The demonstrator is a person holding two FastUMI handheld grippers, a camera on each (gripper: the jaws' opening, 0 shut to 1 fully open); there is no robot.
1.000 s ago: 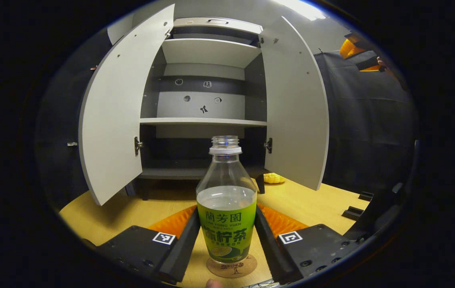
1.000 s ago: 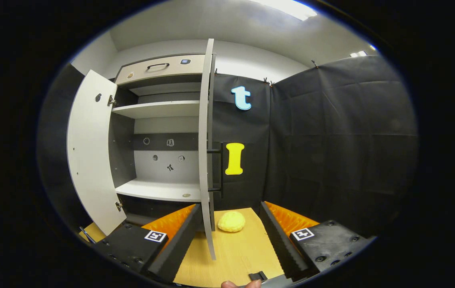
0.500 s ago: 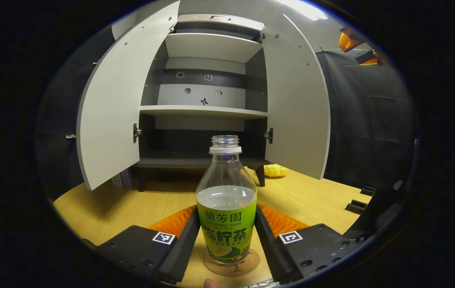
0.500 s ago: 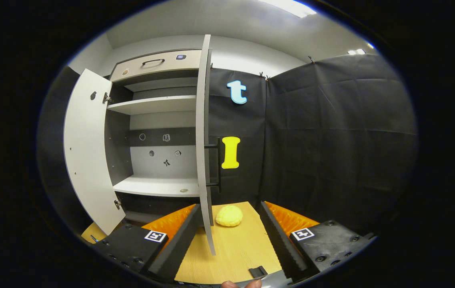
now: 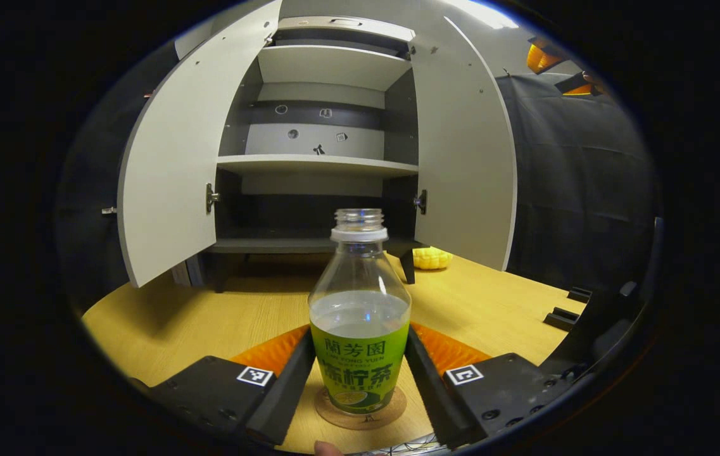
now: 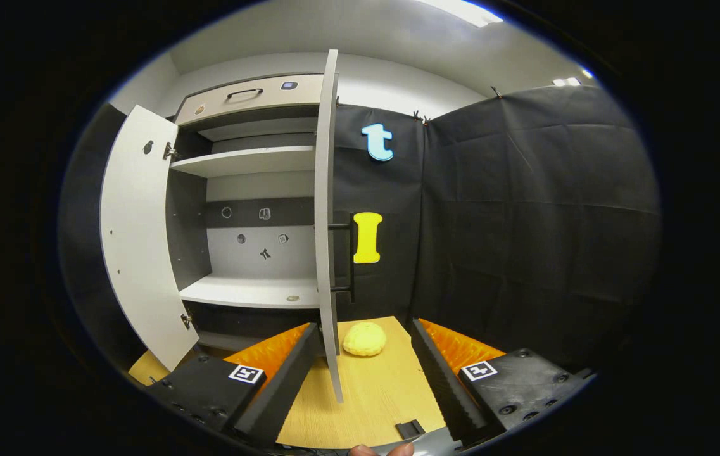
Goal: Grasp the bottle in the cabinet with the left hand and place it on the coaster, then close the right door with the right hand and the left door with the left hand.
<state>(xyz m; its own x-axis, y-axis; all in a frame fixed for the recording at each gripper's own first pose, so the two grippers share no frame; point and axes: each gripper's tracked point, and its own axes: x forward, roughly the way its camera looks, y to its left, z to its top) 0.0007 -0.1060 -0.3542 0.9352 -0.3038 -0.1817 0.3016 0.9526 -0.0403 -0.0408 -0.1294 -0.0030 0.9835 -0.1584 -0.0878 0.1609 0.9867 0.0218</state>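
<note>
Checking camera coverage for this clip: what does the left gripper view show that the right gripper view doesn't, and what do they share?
Left gripper view alone: the bottle standing upright on the coaster, held between the left claw, and the inner faces of both open doors seen head-on.

Right gripper view alone: the right door seen edge-on just ahead of the open right claw, with its black handle.

Shared: the open cabinet with its shelves, the left door, the wooden table, and the yellow toy beside the cabinet.
</note>
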